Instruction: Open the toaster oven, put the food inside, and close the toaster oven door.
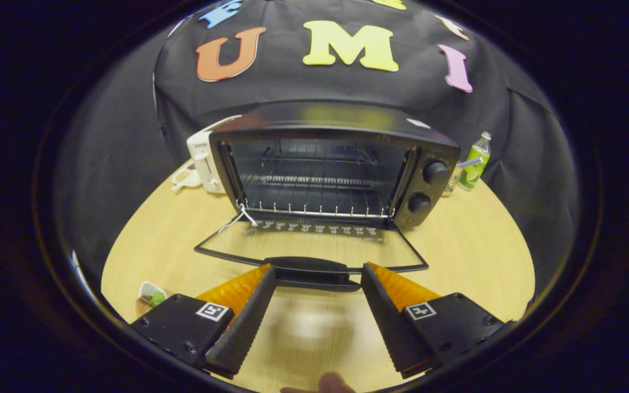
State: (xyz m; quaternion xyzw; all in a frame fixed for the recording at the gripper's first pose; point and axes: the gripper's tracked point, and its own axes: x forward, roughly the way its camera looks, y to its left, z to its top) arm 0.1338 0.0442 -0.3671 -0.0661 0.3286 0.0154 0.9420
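Your gripper (317, 284) is spread wide and holds nothing, tips flanking the handle (312, 271) of the oven's (342, 164) lowered door (314, 251). I'd fetch the food (150, 297), left of the door, lifting clear first.

- 1 toaster oven (325, 164), at the back middle of the tabletop (473, 245)
- 1 oven door (314, 254), lying open
- 2 knobs (435, 172) on the oven
- 2 wire racks (314, 183) inside it
- 1 white appliance (205, 158) by the back left edge
- 1 green bottle (475, 162) by the back right edge
- 1 small dish (150, 297) at the front left edge
- 1 gripper (317, 278), its 2 fingers (246, 322) spread apart, holding nothing
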